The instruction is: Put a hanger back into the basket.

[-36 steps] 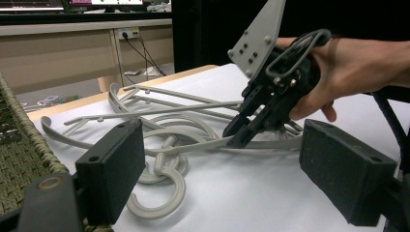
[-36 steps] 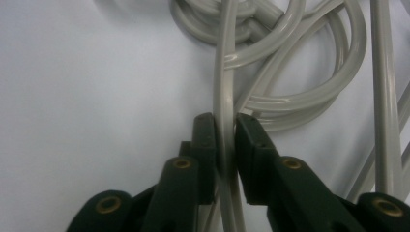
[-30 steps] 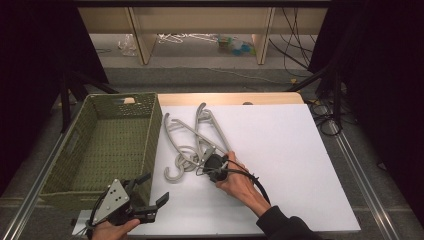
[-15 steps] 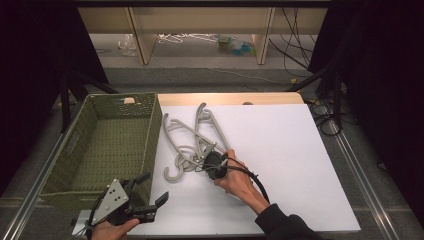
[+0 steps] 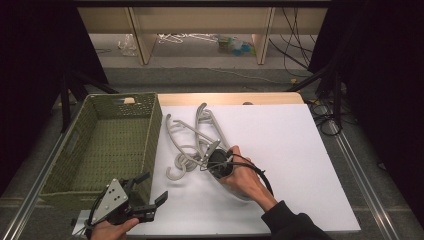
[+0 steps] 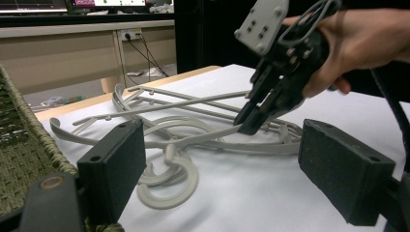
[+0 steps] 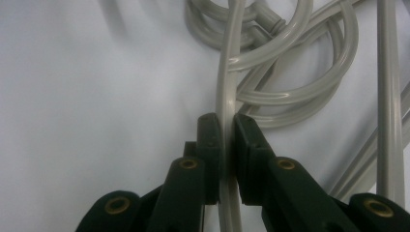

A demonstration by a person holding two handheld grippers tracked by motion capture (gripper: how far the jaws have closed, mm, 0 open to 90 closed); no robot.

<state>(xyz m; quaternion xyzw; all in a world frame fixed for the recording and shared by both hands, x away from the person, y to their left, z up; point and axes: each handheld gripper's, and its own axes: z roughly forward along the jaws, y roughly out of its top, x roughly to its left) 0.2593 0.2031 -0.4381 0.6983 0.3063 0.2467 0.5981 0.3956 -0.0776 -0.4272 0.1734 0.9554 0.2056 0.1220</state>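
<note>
White board covers the table across the middle and right of the high view, with a strip of bare wood along its far edge; beyond it, at the top of the frame, stand pale shelf legs, loose cables and clutter on a grey floor, dark curtains on both sides. Left of centre sits a green woven basket, touching the board's left edge. Grey hangers lie tangled at the centre, just right of the basket. From the bottom right a dark-sleeved forearm reaches up and left, its right gripper clamped on one thin hanger arm. At the bottom left the left gripper is held low near the basket's near corner, jaws wide apart, pointing right toward the hangers.
</note>
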